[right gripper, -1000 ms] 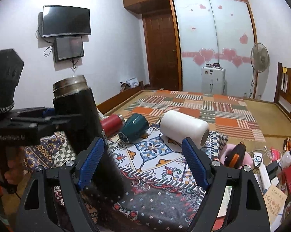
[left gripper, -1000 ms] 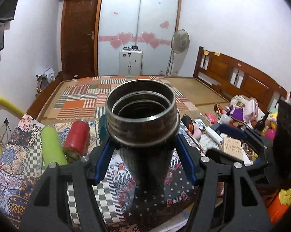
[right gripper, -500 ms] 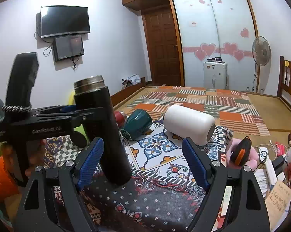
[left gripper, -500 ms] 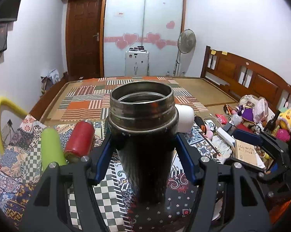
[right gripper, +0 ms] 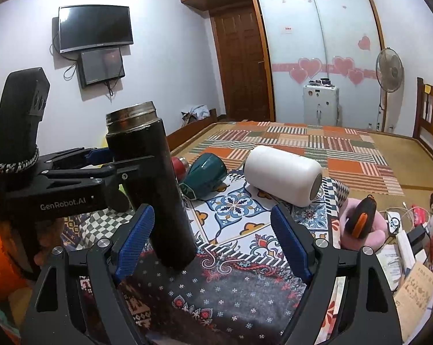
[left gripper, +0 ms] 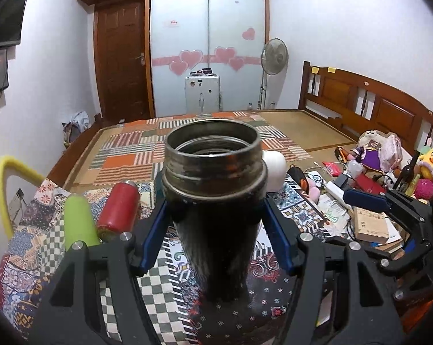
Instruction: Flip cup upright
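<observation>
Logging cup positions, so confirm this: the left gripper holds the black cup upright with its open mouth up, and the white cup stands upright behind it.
One error: the white cup lies on its side on the patterned cloth, as the right wrist view shows. The left gripper does hold the black cup upright, mouth up.

White walls [right gripper: 170,66] (heart-stickered wardrobe [left gripper: 208,46])

teal cup [right gripper: 206,171] mouth hidden, green cup [left gripper: 78,221] base hidden
</observation>
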{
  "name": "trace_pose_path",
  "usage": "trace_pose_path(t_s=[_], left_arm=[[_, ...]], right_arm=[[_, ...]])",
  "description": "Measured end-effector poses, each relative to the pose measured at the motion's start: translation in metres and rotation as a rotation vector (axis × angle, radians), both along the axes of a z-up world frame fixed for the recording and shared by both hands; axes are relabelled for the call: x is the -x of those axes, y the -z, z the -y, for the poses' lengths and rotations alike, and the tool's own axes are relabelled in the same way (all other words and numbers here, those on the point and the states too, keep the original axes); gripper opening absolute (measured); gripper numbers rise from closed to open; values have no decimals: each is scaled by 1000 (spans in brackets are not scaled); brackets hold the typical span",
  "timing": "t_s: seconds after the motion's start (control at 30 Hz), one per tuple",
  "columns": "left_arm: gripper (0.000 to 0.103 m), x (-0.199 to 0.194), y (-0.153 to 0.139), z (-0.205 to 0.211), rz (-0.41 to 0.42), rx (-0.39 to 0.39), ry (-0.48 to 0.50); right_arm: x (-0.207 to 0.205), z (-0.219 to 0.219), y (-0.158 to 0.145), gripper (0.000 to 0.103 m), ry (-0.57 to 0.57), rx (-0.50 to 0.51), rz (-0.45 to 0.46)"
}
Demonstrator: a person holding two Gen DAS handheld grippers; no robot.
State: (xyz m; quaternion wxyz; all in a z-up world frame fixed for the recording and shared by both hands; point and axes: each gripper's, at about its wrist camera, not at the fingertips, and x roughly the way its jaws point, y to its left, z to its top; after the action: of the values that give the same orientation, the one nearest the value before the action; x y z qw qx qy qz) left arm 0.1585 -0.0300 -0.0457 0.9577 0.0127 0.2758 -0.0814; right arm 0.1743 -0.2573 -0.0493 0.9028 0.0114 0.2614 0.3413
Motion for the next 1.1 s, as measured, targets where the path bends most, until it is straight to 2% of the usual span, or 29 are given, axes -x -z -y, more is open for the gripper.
trace_pose_path(t_s=[0.13,0.33,0.43,0.53,0.7,0.9,1.0,1.1], left_arm=[[70,14,-7,0,33,-1,-7],[73,55,-35,-5,141,2,-24],[73,79,-47,-10,192,10,-32],[80,105,-60,-14,251,25,-42],[84,151,-78,-17,367,16,-72],[88,185,-88,-18,436,26,-93],[93,197,-87,-18,458,19,-114],[99,205,-85,-19,461,25,-128]], right_arm=[[7,0,-10,81,7,-7,21],[26,5,-33,81,33,-36,72],[40,9,-49,81,55,-56,105],[56,10,-64,81,78,-80,145],[89,15,-89,81,104,-135,210],[120,17,-103,81,136,-175,273],[131,15,-103,89,157,-180,294],[140,12,-101,92,185,-166,318]])
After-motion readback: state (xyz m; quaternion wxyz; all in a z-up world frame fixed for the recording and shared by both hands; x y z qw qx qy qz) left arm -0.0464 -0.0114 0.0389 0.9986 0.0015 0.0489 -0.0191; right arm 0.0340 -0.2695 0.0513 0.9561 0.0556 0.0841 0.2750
